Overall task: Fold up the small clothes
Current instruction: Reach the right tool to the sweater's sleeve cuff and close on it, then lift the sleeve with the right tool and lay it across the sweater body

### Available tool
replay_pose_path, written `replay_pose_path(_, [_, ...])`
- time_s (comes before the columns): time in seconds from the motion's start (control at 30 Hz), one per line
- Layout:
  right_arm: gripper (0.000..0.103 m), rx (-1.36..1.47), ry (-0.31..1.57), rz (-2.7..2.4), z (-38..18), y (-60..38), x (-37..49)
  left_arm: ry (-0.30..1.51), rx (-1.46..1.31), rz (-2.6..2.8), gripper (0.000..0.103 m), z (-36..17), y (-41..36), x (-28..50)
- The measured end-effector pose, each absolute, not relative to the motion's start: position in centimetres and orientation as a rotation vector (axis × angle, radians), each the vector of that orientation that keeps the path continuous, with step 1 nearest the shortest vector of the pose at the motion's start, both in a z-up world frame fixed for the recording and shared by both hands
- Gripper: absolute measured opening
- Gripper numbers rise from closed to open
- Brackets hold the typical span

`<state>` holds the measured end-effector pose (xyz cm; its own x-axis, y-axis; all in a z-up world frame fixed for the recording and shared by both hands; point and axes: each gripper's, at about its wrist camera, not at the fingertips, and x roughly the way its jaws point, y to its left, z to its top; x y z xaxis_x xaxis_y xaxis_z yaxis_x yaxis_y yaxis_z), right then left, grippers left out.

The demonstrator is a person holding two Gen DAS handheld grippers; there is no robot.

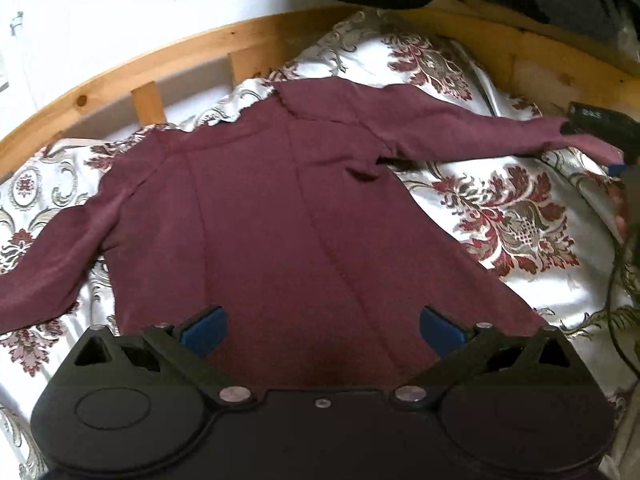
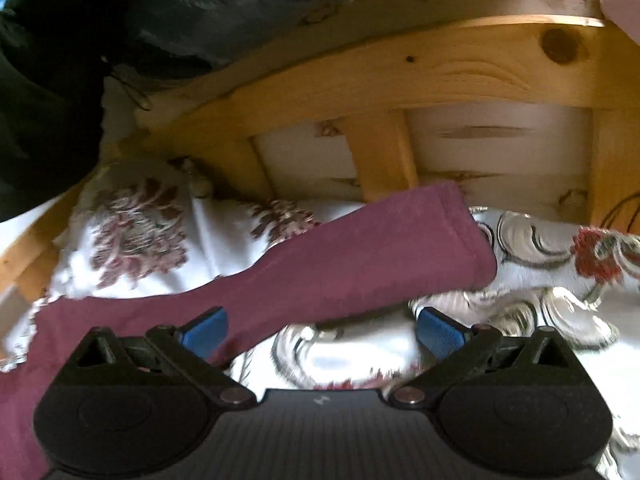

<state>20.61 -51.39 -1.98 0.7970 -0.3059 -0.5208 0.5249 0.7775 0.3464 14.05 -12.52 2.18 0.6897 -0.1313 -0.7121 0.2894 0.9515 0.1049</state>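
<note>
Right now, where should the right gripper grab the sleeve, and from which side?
Grip the sleeve at its cuff, coming in over the lower edge nearest the right gripper. The cuff lies flat, free-ended and hemmed on the bedspread, and the open fingers already sit beside it.

Floral bedspread [image 1: 504,216], pine slatted bed frame [image 1: 100,84], white wall [image 1: 100,4], possibly daylight

Both views low over shirt [image 1: 280,208]
</note>
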Motion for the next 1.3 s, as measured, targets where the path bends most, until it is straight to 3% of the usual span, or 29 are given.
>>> replay_pose_path(0.17, [0.102,0.561,0.485,-0.458,-3.3,-52.9,22.6,0.776,0.225,-0.243,0.102,1.9,-12.7,14.0])
replay_pose_path(0.4, [0.099,0.833,0.274,-0.435,-5.0,-56.5,21.7,0.786,0.189,-0.229,0.102,1.9,-11.7,13.8])
replay_pose_path(0.53, [0.075,0.782,0.286,-0.511,-5.4,-55.9,22.0,0.786,0.173,-0.226,0.102,2.0,-11.3,13.7])
replay_pose_path(0.6, [0.059,0.765,0.29,-0.526,-5.5,-55.8,22.1,0.786,0.168,-0.226,0.102,2.0,-11.3,13.6])
replay_pose_path(0.67, [0.036,0.759,0.295,-0.541,-5.7,-55.8,22.2,0.785,0.167,-0.229,0.102,2.0,-11.3,13.5])
replay_pose_path(0.83, [0.009,0.723,0.279,-0.525,-5.1,-55.3,21.9,0.779,0.174,-0.235,0.102,2.1,-11.5,13.3])
replay_pose_path(1.0, [0.008,0.584,0.225,-0.521,-3.5,-53.7,21.5,0.767,0.163,-0.246,0.102,2.4,-11.4,13.0])
replay_pose_path(1.3, [0.007,0.043,0.04,-0.273,1.3,-42.3,22.3,0.702,0.144,-0.218,0.102,3.5,-9.6,11.9])
